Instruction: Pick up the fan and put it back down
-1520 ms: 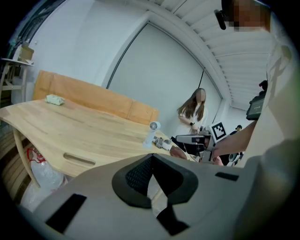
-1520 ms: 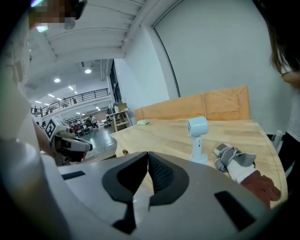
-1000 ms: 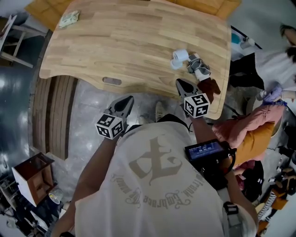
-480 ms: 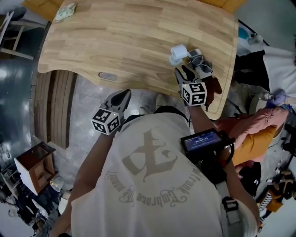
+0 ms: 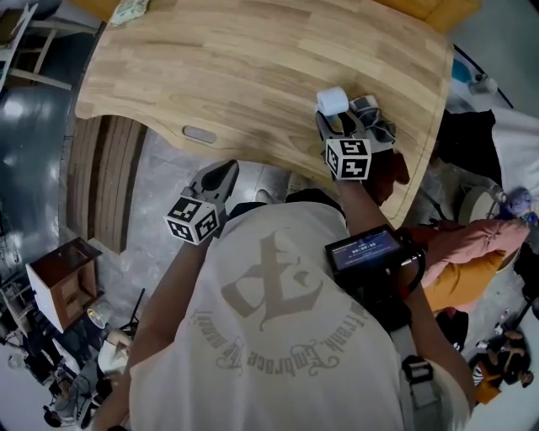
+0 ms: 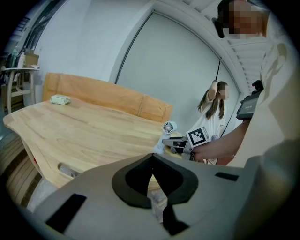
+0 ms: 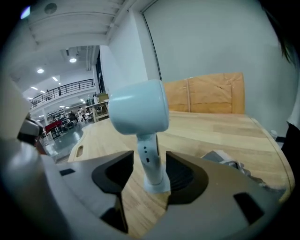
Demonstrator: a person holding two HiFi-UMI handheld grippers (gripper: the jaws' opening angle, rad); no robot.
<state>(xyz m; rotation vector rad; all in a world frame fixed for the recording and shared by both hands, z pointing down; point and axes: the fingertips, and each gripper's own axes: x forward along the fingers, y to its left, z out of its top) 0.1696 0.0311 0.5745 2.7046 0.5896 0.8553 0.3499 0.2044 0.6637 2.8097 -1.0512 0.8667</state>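
- The fan (image 7: 144, 133) is small and pale blue-white, with a drum-shaped head on a slim handle that widens to a little foot; it stands upright on the wooden table (image 5: 253, 67), near the edge at the right of the head view.
- The right claw (image 7: 150, 158) has its jaws wide apart, and they have just been opening; the fan's handle stands between them, low down by the foot; neither pad clamps it, and the foot rests on the wood.
- The left claw (image 6: 152, 157) has its jaws together at the tips with nothing between them; in the head view it hangs off the table's near edge, over the floor.
- A grey bundle (image 5: 376, 124) lies just beside the fan; a pale crumpled wad (image 5: 129, 10) sits at the far corner, well apart; an oval slot (image 5: 196, 133) is cut near the table's near edge.
- In the head view the right claw and its marker cube cover the fan's handle, so only the head shows.
- In the left gripper view the fan is small and far off, its grille facing the camera; what the grey bundle is cannot be told, and the right claw's body cuts it off in the right gripper view.
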